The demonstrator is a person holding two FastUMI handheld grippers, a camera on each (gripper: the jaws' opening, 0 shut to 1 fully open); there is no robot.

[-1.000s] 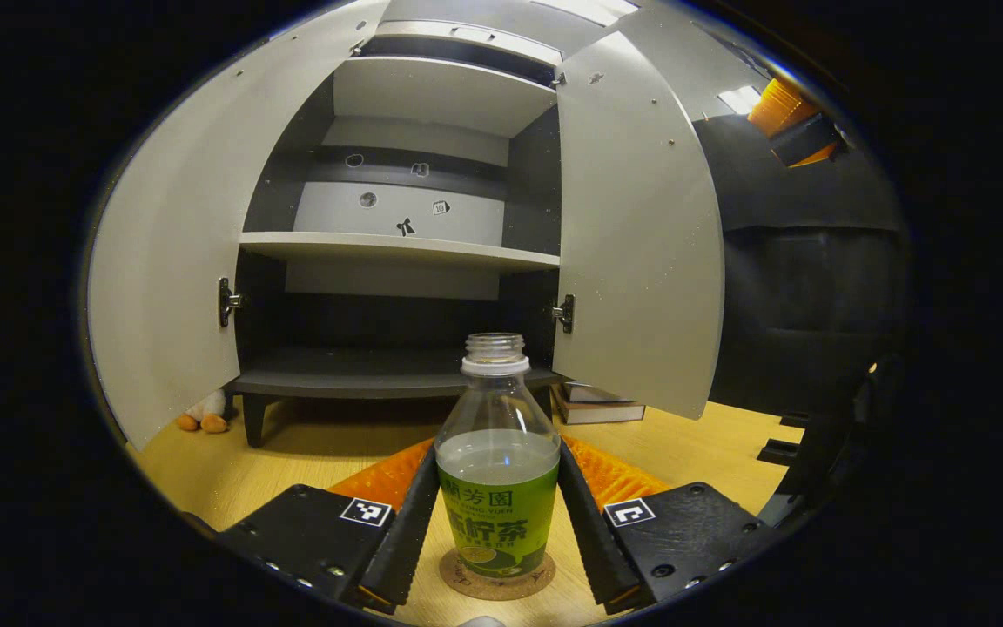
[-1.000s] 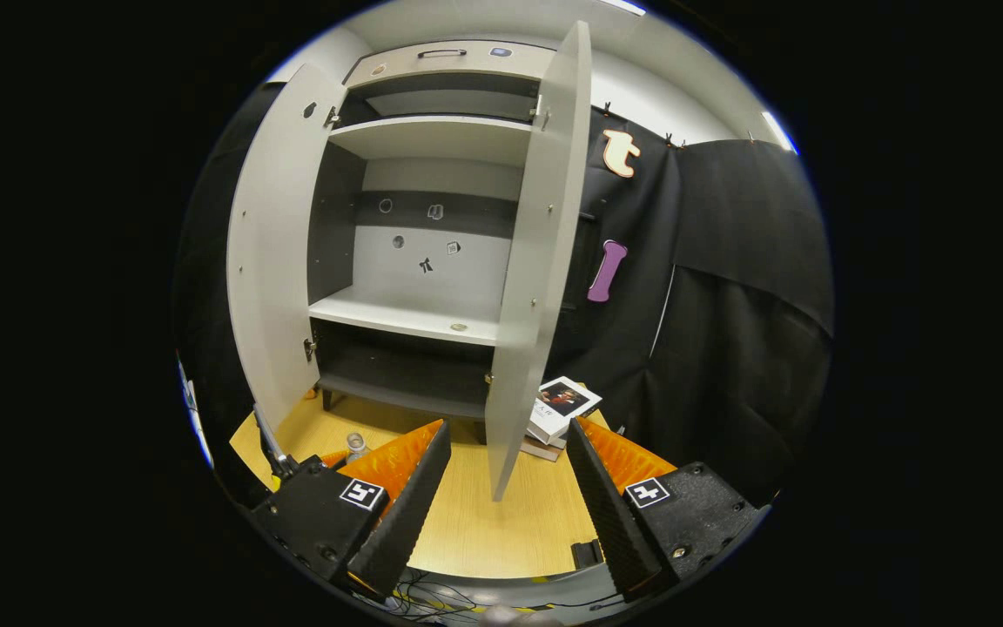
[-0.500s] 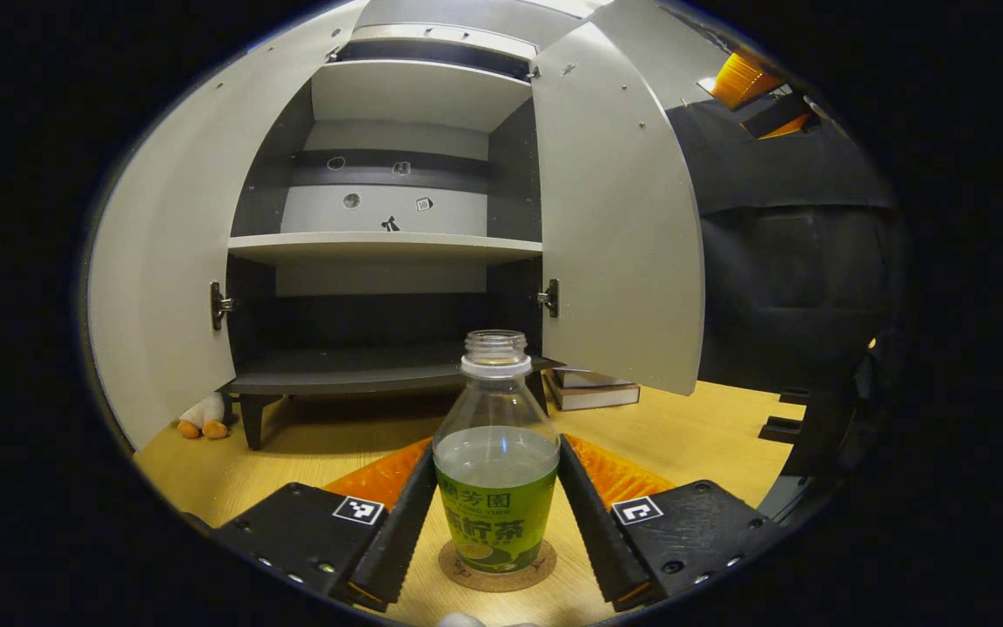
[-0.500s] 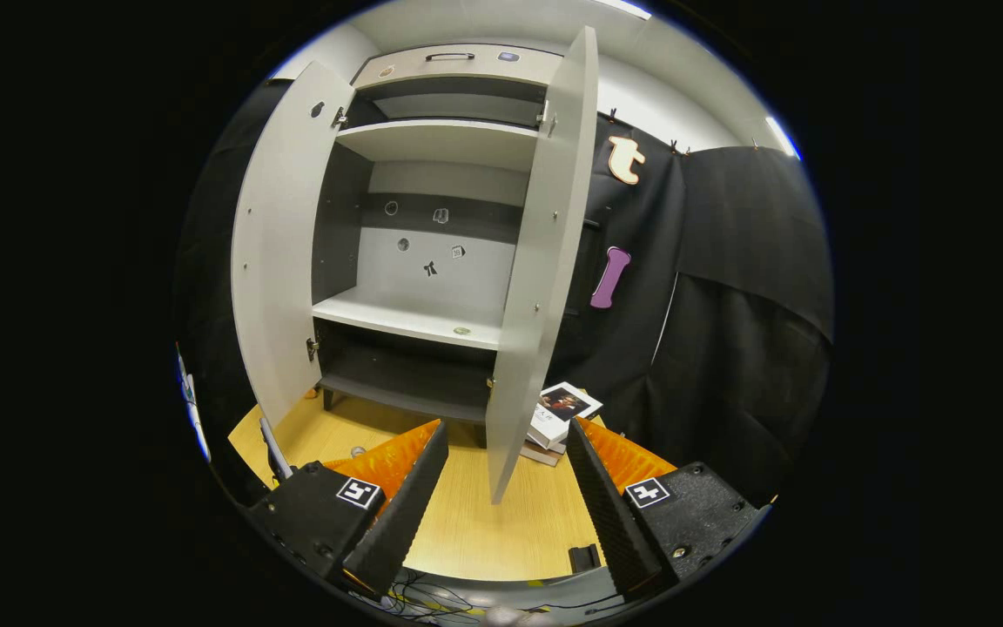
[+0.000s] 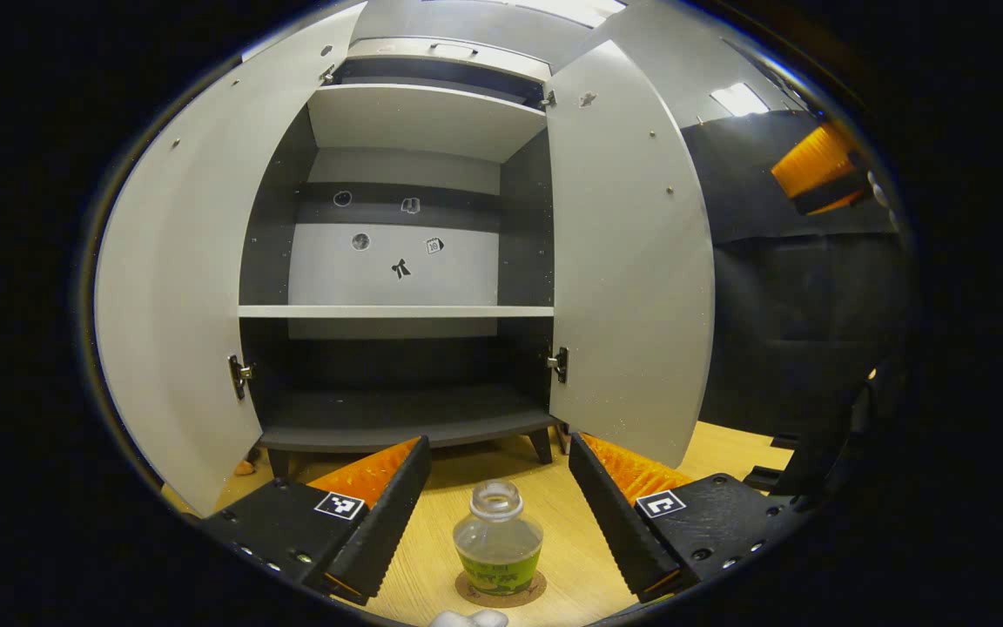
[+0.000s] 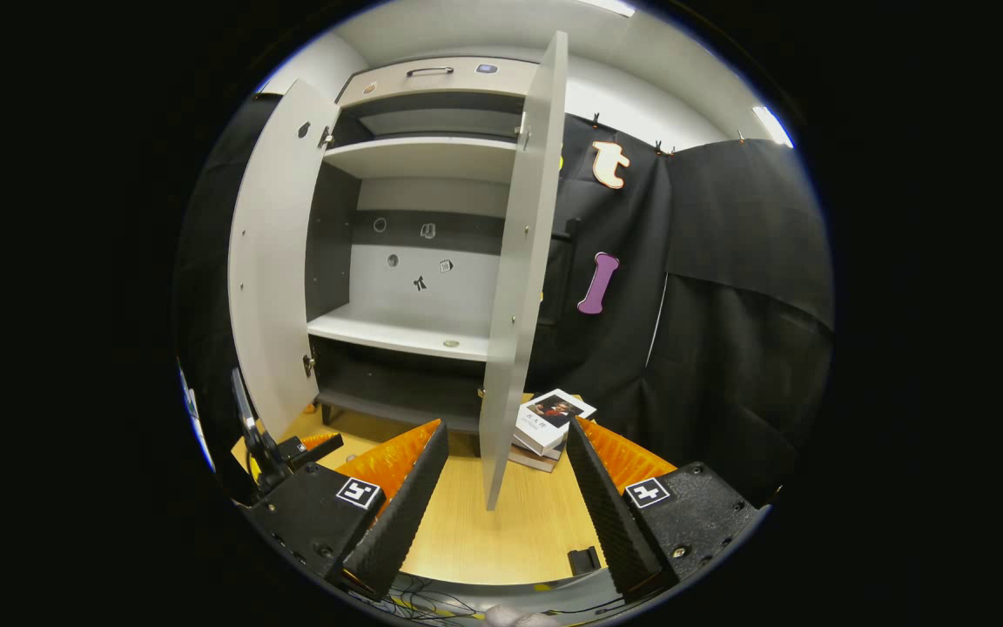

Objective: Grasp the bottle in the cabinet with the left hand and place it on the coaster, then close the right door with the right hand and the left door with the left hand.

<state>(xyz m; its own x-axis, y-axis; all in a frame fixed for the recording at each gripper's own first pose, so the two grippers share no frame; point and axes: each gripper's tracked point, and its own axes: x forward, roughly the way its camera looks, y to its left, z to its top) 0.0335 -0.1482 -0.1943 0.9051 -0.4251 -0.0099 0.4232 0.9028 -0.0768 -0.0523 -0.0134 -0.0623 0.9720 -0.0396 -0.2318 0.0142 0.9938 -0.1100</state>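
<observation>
Left claw (image 5: 495, 488) spread, above | bottle (image 5: 498, 552) standing on coaster (image 5: 501, 593)

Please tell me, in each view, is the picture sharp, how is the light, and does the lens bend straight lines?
Left gripper view: sharp; fisheye bows the left door and right door outward; a ceiling light glares; the lower shelf lies in shadow; the bottle looks small. Right gripper view: sharp, evenly lit; the right door curves slightly; the books are clear.

We see the uncapped, green-labelled bottle (image 5: 497, 540) upright on the round cork coaster (image 5: 501, 589); the cabinet's (image 5: 397, 261) right door (image 5: 632, 261) and left door (image 5: 184, 279) stand open.
</observation>
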